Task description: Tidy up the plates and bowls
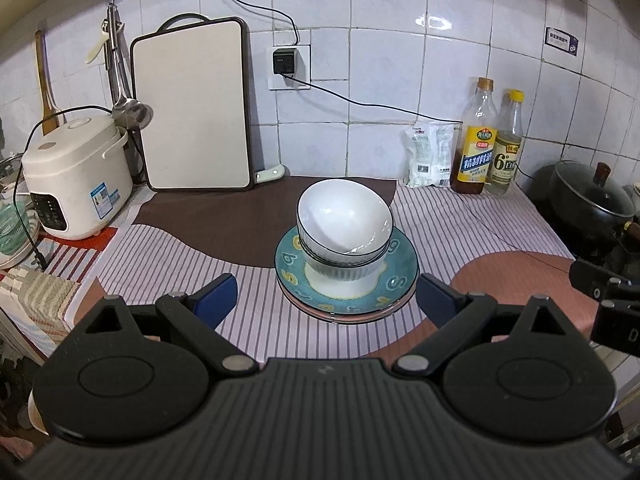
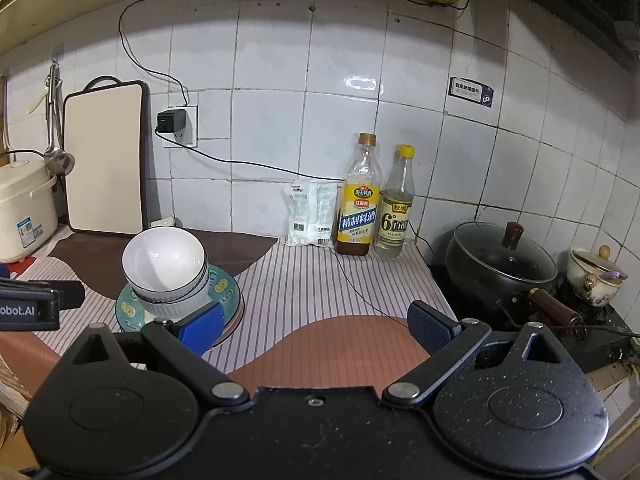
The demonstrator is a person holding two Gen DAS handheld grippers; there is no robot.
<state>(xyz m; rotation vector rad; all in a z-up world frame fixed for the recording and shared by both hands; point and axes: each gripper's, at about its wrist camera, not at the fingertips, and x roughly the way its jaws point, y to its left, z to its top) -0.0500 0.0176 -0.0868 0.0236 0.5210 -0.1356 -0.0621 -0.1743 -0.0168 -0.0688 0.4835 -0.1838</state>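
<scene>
Stack: three white bowls [image 1: 344,232] are sitting one inside the other on a teal plate [image 1: 394,280], and that plate is lying on a pink plate [image 1: 352,317] whose edge is just peeking out below.
Where it is: the whole pile is resting in the middle of the tabletop [image 1: 256,320], on the striped cloth, in front of the tiled wall.
Top bowl: it is leaning a little toward the back instead of sitting flat in the bowl under it.
Left claw [image 1: 326,298]: its two blue fingers are standing wide apart, one on each side of the pile, holding nothing and not touching it.
Right claw [image 2: 316,326]: its fingers are also spread wide and holding nothing; it is hanging over the cloth to the right of the pile, with its left finger just beside the plate rim in the right wrist view.
Step now: I think the stacking is nearly done, since bowls and plates are already gathered in one pile.
Next move: it looks like someone needs to nudge the leaning bowl so it is sitting level, or lift the pile away.
Care needed: the bowls look smooth and slippery, so a slow, gentle push is the safe way; a hard bump may be tipping the top bowl off.
Nearby: two bottles [image 1: 486,144] and a rice cooker [image 1: 76,176] are standing well apart from the pile.
</scene>
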